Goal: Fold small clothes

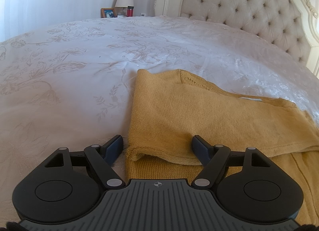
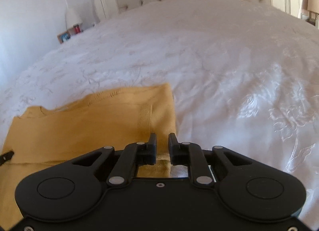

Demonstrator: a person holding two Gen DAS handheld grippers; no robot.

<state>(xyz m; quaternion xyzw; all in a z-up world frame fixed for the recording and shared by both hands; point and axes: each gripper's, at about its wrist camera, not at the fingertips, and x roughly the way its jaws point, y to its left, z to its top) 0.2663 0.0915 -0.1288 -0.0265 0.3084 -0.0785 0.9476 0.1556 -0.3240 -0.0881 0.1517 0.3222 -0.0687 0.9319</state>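
Sweater [image 1: 179, 115] on floral bedspread [image 1: 79, 61]; tufted headboard [image 1: 249, 7] behind.

A wide bed [image 1: 79, 67] carries everything: its white cover with a pale woven flower pattern spreads smooth to a tufted cream headboard [image 1: 249, 11] at the far end. Directly on the cover, at the near edge, lies a mustard-yellow knit garment [image 1: 179, 115], partly folded, one layer doubled over the flat lower one, its sleeve running off to the right
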